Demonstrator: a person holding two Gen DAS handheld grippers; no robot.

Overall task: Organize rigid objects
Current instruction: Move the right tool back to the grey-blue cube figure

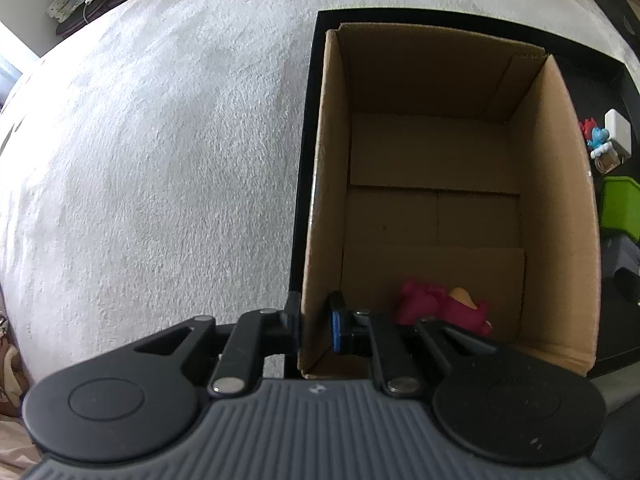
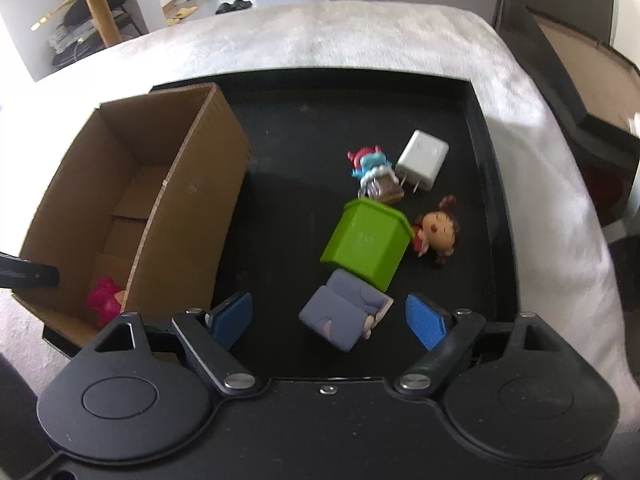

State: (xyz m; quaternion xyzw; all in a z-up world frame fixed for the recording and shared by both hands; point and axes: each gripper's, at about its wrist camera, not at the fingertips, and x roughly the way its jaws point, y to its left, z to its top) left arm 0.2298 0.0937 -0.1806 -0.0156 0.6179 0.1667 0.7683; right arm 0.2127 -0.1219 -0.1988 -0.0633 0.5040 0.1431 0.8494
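An open cardboard box [image 1: 432, 152] stands on a black tray [image 2: 440, 100]. A pink toy [image 1: 444, 306] lies in its near corner and also shows in the right wrist view [image 2: 105, 300]. My left gripper [image 1: 315, 322] is shut on the box's left wall near the front corner. My right gripper [image 2: 328, 318] is open, low over the tray, with a grey-blue toy [image 2: 344, 314] between its fingers. Beyond it lie a green container [image 2: 368, 240] on its side, a doll [image 2: 436, 232], a white charger [image 2: 422, 164] and a blue-and-red figure [image 2: 370, 164].
The tray rests on a white fuzzy cover [image 1: 160, 152]. A dark chair [image 2: 560, 60] stands at the right. A shelf with clutter [image 2: 80, 28] is at the far left. The green container [image 1: 622, 204] and blue figure [image 1: 598, 140] show right of the box.
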